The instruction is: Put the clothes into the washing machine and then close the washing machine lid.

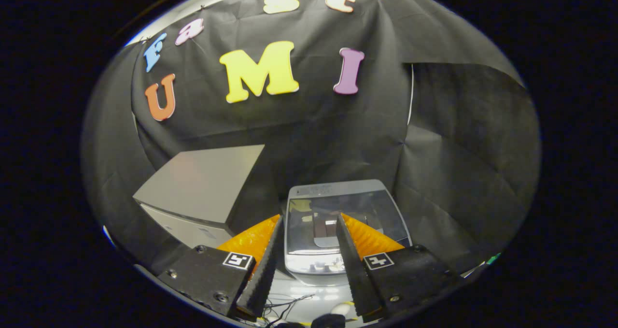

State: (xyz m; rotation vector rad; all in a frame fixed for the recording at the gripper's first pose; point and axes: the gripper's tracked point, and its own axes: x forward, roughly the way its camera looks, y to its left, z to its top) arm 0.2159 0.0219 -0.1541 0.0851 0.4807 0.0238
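Observation:
A small grey top-loading washing machine (333, 189) stands just ahead of and below my fingers. Its see-through lid (379, 212) lies flat on the top and mirrors the wall. A dark brownish shape (322, 227) shows in the glass between my fingers; I cannot tell whether it is cloth inside or a reflection. My gripper (309, 220) is open above the lid's front half, its two fingers spread wide with nothing between them. It touches nothing.
A grey box (203, 183) with a flat top stands to the left of the machine, close beside it. Thin dark cables (285, 303) and a small white object (341, 308) lie on the surface under my fingers. Black cloth walls close in behind and on both sides.

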